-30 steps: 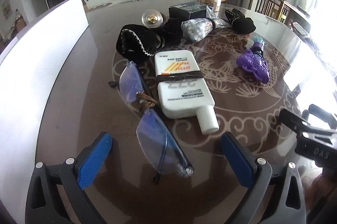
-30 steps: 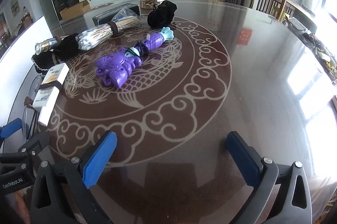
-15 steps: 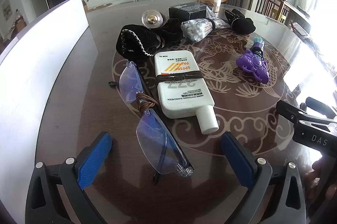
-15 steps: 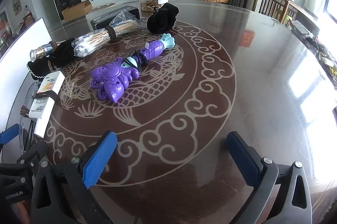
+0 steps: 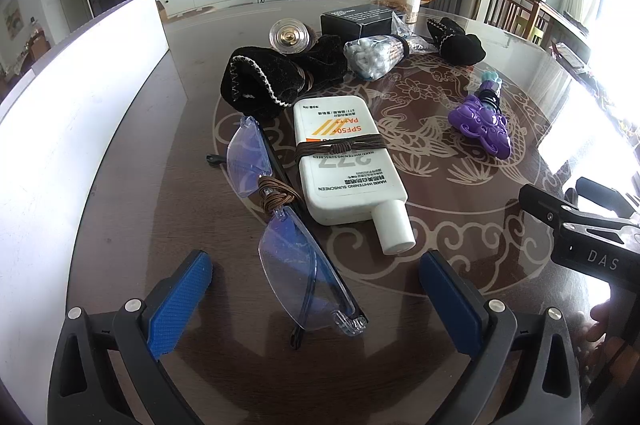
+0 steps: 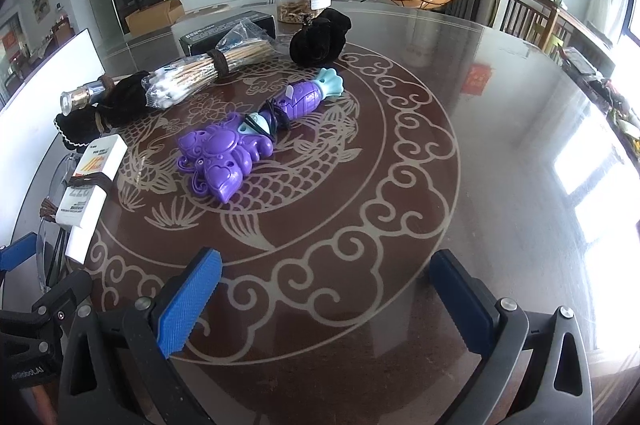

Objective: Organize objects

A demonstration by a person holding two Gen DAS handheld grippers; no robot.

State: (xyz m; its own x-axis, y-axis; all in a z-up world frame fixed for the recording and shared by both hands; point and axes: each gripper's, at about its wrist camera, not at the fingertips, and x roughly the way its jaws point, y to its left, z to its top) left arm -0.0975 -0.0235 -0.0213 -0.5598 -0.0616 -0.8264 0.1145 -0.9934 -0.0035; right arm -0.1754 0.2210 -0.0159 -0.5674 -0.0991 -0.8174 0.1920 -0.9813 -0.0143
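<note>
Both your grippers hover wide apart and empty over the patterned table [image 6: 500, 113].

Your left gripper [image 5: 316, 289] frames the folded glasses [image 5: 280, 225], the sunscreen bottle [image 5: 344, 161] just beside them, barely changed from a second ago. Your right gripper [image 6: 326, 291] has edged forward: the purple toy [image 6: 248, 141] sits slightly lower in its view than before, with the cotton-swab bundle [image 6: 200, 73] behind it.

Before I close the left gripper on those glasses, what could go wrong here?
1. The glasses are thin, lie flat on the glossy table and reach between the open left gripper fingers; the pads could slip or squeeze a lens.
2. The sunscreen bottle lies right beside them, so a sideways sweep may knock it.
3. The right gripper hovers close by; the two tools could collide.
</note>
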